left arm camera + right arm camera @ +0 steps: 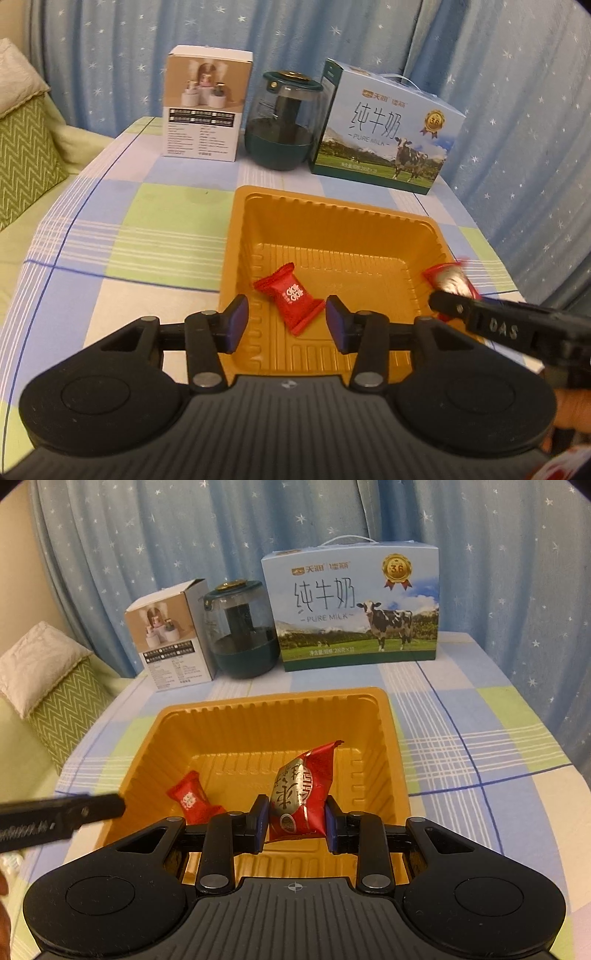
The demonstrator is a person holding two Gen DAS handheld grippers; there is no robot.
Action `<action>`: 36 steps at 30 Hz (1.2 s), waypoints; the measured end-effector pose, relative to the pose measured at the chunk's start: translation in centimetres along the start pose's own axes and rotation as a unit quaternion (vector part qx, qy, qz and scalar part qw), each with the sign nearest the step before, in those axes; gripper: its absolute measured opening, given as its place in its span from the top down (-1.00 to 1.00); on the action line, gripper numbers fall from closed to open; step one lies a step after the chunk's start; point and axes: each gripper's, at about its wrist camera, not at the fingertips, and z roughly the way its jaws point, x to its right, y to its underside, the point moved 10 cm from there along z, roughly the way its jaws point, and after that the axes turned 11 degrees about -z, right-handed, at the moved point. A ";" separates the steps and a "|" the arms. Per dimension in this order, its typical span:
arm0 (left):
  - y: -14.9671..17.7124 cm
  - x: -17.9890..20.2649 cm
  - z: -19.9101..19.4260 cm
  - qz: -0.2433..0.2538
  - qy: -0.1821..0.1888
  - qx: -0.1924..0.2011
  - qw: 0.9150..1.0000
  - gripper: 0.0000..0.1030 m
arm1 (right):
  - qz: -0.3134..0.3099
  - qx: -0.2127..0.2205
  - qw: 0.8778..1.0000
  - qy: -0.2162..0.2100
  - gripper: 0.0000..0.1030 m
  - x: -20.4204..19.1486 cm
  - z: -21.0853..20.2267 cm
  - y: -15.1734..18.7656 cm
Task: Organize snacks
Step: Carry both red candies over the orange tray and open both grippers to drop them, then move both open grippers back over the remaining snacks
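Observation:
An orange plastic tray sits on the checked tablecloth. A small red wrapped candy lies on the tray floor. My left gripper is open and empty just above that candy, at the tray's near side. My right gripper is shut on a red and silver snack packet and holds it over the tray's right part. In the left wrist view the packet shows at the tip of the right gripper's finger.
At the back of the table stand a white product box, a dark green glass jar and a blue milk carton box. A starred blue curtain hangs behind. A sofa with a green cushion is at the left.

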 end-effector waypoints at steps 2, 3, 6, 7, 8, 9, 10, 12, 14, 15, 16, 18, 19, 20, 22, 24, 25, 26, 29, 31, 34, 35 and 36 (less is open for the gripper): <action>0.3 -0.3 -0.7 -0.006 -0.003 0.003 1.000 0.13 | 0.001 0.003 1.000 -0.014 -0.04 -0.2 0.2 -0.2; 0.5 -0.5 -1.1 -0.009 -0.004 0.004 1.000 0.09 | 0.004 0.004 1.000 -0.013 -0.44 -0.1 0.2 -0.1; 1.4 -1.0 -2.3 -0.018 -0.003 0.005 1.000 0.04 | 0.011 0.010 1.000 -0.010 -0.47 0.3 -0.8 0.1; 1.7 -1.1 -2.7 -0.022 -0.003 0.006 1.000 0.01 | 0.012 0.009 1.000 -0.006 -0.47 0.4 -1.3 0.3; 2.1 -1.3 -3.2 -0.026 -0.004 0.007 1.000 0.00 | 0.014 0.010 1.000 -0.004 -0.47 0.6 -1.8 0.6; 2.4 -1.4 -3.6 -0.031 -0.004 0.008 0.999 -0.03 | 0.017 0.010 1.000 -0.001 -0.47 0.8 -2.5 1.0; 2.8 -1.5 -4.1 -0.036 -0.003 0.008 0.999 -0.06 | 0.021 0.008 1.000 0.003 -0.47 0.9 -3.1 1.4; 3.6 -1.6 -5.2 -0.040 -0.004 0.009 0.999 -0.10 | 0.030 0.003 0.999 0.011 -0.47 1.1 -4.6 2.7; 4.5 -1.7 -6.4 -0.043 -0.006 0.012 0.999 -0.14 | 0.043 0.002 0.999 0.015 -0.47 1.2 -6.3 4.1; 5.0 -1.8 -7.0 -0.044 -0.008 0.012 0.999 -0.15 | 0.050 0.002 0.999 0.016 -0.47 1.3 -7.2 4.8; 5.5 -1.8 -7.6 -0.044 -0.009 0.012 0.999 -0.16 | 0.057 0.002 0.998 0.017 -0.47 1.2 -8.1 5.5; 6.5 -1.8 -8.9 -0.043 -0.011 0.012 0.999 -0.16 | 0.073 0.004 0.997 0.020 -0.47 1.3 -10.0 6.9; 6.9 -1.8 -9.4 -0.044 -0.011 0.012 0.999 -0.18 | 0.081 0.005 0.996 0.022 -0.47 1.4 -11.0 7.5; 7.4 -1.8 -10.0 -0.044 -0.011 0.012 0.999 -0.19 | 0.089 0.006 0.996 0.023 -0.47 1.4 -12.0 8.2; 8.3 -1.8 -11.2 -0.045 -0.013 0.013 0.999 -0.22 | 0.099 0.008 0.995 0.028 -0.47 1.4 -13.9 9.5; 9.3 -1.7 -12.2 -0.045 -0.013 0.012 0.999 -0.24 | 0.103 0.010 0.994 0.036 -0.47 1.3 -15.7 10.8; 9.8 -1.7 -12.6 -0.045 -0.014 0.011 0.999 -0.26 | 0.101 0.011 0.994 0.040 -0.47 1.2 -16.6 11.4; 10.3 -1.6 -13.1 -0.044 -0.014 0.009 0.999 -0.26 | 0.098 0.010 0.994 0.043 -0.47 1.0 -17.4 12.0; 11.8 -1.4 -14.2 -0.035 -0.013 0.003 0.999 -0.30 | 0.087 0.010 0.995 0.050 -0.47 0.5 -19.5 13.6; 12.7 -1.2 -14.8 -0.029 -0.014 0.000 0.999 -0.31 | 0.075 0.010 0.996 0.057 -0.47 0.1 -20.6 14.6; 14.0 -0.9 -15.7 -0.022 -0.011 -0.005 1.000 -0.33 | 0.058 0.008 0.996 0.062 -0.47 -0.5 -21.9 15.9; 14.4 -0.8 -15.9 -0.020 -0.010 -0.007 1.000 -0.33 | 0.053 0.006 0.997 0.062 -0.47 -0.8 -22.1 16.3; 14.7 -0.7 -16.1 -0.018 -0.010 -0.009 1.000 -0.33 | 0.051 0.005 0.997 0.061 -0.47 -1.0 -22.3 16.6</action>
